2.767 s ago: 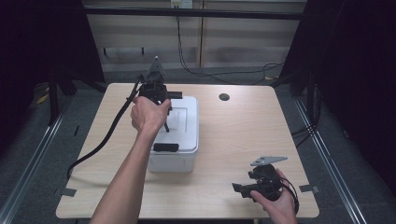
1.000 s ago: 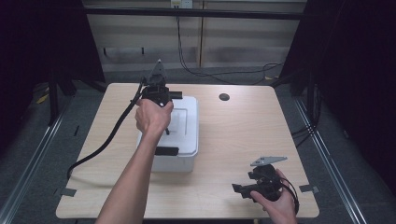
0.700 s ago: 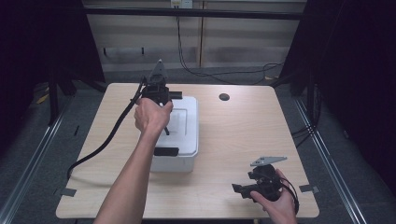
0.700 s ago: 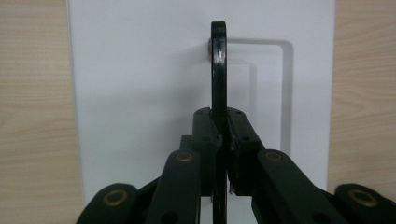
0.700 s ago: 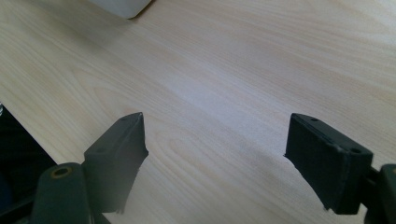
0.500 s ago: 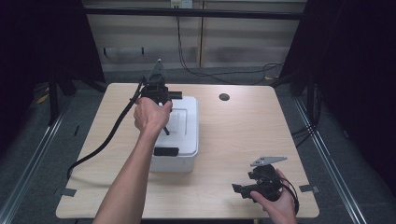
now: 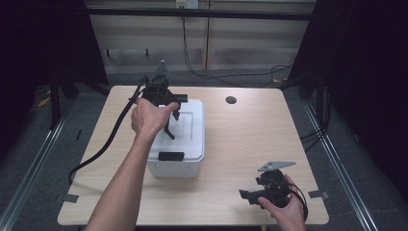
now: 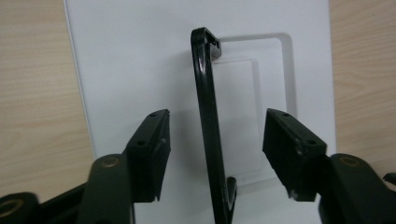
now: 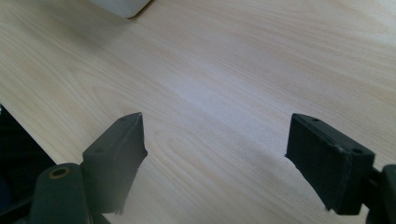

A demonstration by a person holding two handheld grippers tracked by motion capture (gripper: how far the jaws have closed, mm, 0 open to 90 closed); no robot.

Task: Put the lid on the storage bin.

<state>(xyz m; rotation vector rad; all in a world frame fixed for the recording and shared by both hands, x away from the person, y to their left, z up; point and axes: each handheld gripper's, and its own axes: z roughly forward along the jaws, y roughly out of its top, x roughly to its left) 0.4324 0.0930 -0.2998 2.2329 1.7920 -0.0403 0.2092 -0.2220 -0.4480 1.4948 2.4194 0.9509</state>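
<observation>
Handle (image 8: 205,116) is standing upright on white box lid (image 8: 130,70), thin, black, glossy; left gripper (image 8: 215,144) jaws have just been opening, straddling it untouched; right gripper (image 9: 212,158) is gaping wide, holding nothing.

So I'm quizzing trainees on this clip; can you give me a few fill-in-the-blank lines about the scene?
1. The black handle belongs to a box whose colour is ____.
2. The handle stands between the left claw pads, whose jaws are ____.
3. The right claw hovers over bare ____.

Missing words: white; open; table
</observation>
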